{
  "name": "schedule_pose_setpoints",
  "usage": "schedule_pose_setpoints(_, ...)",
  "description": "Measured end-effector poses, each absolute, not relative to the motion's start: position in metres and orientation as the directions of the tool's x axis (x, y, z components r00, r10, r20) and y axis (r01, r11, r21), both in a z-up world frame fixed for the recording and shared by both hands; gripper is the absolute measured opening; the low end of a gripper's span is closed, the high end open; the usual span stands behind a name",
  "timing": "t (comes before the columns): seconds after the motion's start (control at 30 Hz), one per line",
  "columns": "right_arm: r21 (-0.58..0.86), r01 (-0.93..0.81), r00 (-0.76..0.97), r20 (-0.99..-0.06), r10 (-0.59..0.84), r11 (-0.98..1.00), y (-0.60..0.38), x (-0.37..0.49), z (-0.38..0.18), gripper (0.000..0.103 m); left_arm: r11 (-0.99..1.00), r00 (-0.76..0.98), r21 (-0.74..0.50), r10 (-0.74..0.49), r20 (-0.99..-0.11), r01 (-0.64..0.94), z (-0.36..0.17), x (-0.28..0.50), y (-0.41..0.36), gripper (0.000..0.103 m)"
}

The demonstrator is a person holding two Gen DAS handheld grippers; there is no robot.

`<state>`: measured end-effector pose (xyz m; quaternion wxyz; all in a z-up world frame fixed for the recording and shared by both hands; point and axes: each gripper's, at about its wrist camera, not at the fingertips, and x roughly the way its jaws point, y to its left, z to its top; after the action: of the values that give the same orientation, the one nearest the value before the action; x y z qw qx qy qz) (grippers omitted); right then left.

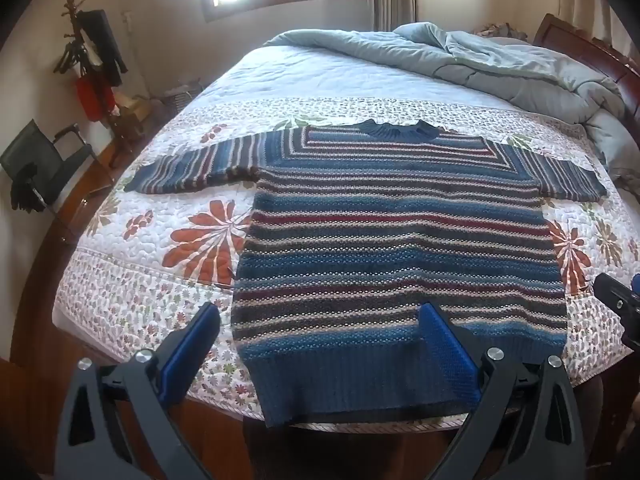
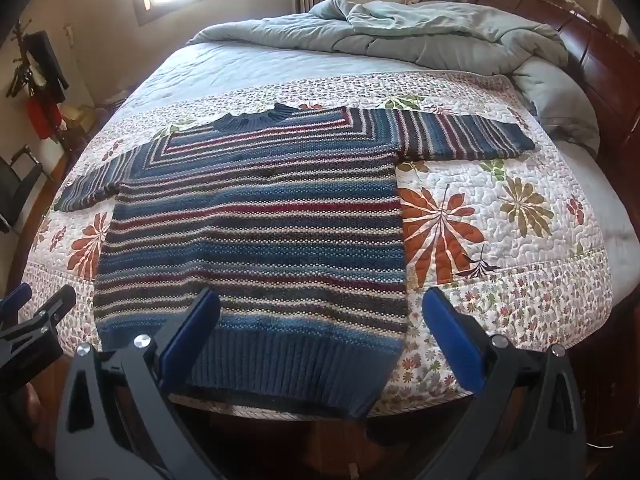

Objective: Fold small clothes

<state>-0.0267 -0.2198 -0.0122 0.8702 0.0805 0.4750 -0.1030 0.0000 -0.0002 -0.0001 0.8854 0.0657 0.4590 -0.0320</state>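
Stripes on flowers

The sweater (image 1: 400,240) is knitted in bands of blue, dark red, cream and charcoal, with a plain navy ribbed hem and collar. The quilt (image 2: 500,216) under it is white, printed with big orange and olive leaf sprays and small-flower borders. The duvet (image 2: 400,36) is pale grey-blue. Both claws have black arms with blue pads (image 2: 452,340).

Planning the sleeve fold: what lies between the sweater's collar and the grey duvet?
Only bare bedding: in both views the floral quilt and then the pale sheet lie between the collar and the duvet.
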Motion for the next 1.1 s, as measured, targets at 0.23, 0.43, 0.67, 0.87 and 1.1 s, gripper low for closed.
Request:
schedule_pose_setpoints(0.23, 0.043, 0.261, 0.536, -0.837, -0.108, 0.964, -0.2197, -0.0269, -0.0115, 0.101, 0.989, 0.573, 0.078, -0.008, -0.819, 0.125, -0.0028, 0.0043, -0.0016, 0.100)
schedule_pose_setpoints(0.43, 0.045, 0.259, 0.531, -0.841, -0.103, 0.965, -0.2197, -0.0273, -0.0121, 0.101, 0.990, 0.573, 0.072, -0.012, -0.820, 0.124, 0.0006, 0.0040, -0.0032, 0.099)
schedule_pose_setpoints(0.67, 0.049, 0.262, 0.531, -0.841, -0.101, 0.964, -0.2224, -0.0262, -0.0138, 0.101, 0.989, 0.578, 0.072, -0.016, -0.816, 0.130, -0.0001, 0.0002, -0.0024, 0.099)
schedule_pose_setpoints(0.87, 0.052, 0.266, 0.533, -0.840, -0.102, 0.962, -0.2235, -0.0258, -0.0152, 0.101, 0.989, 0.574, 0.071, -0.017, -0.819, 0.131, 0.0011, 0.0019, -0.0037, 0.099)
schedule_pose_setpoints(1.1, 0.053, 0.267, 0.535, -0.839, -0.103, 0.962, -0.2255, -0.0269, -0.0147, 0.101, 0.988, 0.577, 0.070, -0.021, -0.817, 0.135, 0.0031, 0.0009, -0.0049, 0.099)
